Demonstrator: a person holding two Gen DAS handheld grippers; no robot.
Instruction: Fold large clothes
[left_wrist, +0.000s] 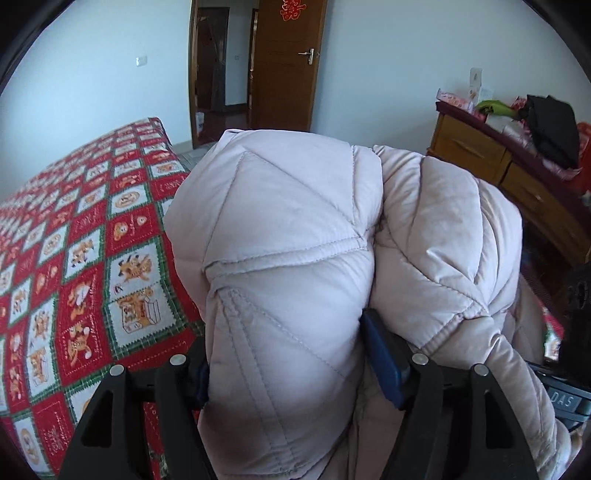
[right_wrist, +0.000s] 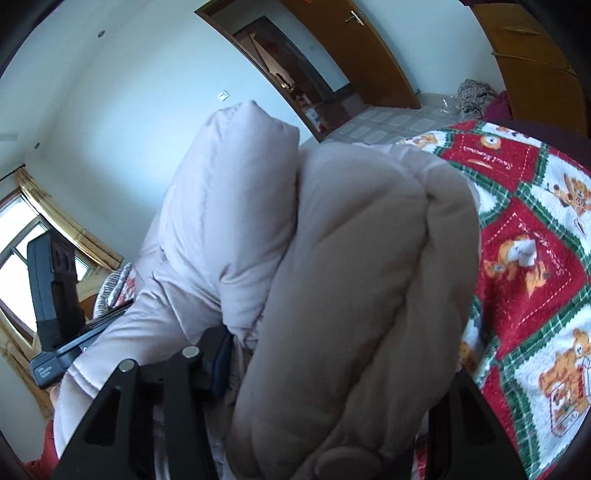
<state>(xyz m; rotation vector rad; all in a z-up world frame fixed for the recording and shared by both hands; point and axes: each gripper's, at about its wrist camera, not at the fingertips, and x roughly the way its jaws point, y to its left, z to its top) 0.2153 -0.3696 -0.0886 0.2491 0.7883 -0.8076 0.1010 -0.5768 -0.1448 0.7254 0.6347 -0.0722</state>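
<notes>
Pale pink quilted puffer coat (left_wrist: 280, 236), bunched thick and lifted above a bed (left_wrist: 74, 258) with a red, green and white cartoon blanket. Left claw (left_wrist: 291, 354) clamped on a padded fold. Right claw (right_wrist: 332, 354) clamped on another thick fold, one finger hidden by fabric. Wooden dresser (left_wrist: 476, 155) beside an open door (left_wrist: 284, 66).

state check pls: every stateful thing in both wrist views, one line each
Pale pink quilted puffer jacket: bunched up, lifted, held by both grippers.
Left gripper: shut on the jacket, padding bulging between its fingers.
Right gripper: shut on the jacket; right finger hidden by fabric.
Red, green and white patchwork bedspread: spread flat on the bed.
Brown wooden door: open.
Wooden dresser: drawers closed, clutter on top.
</notes>
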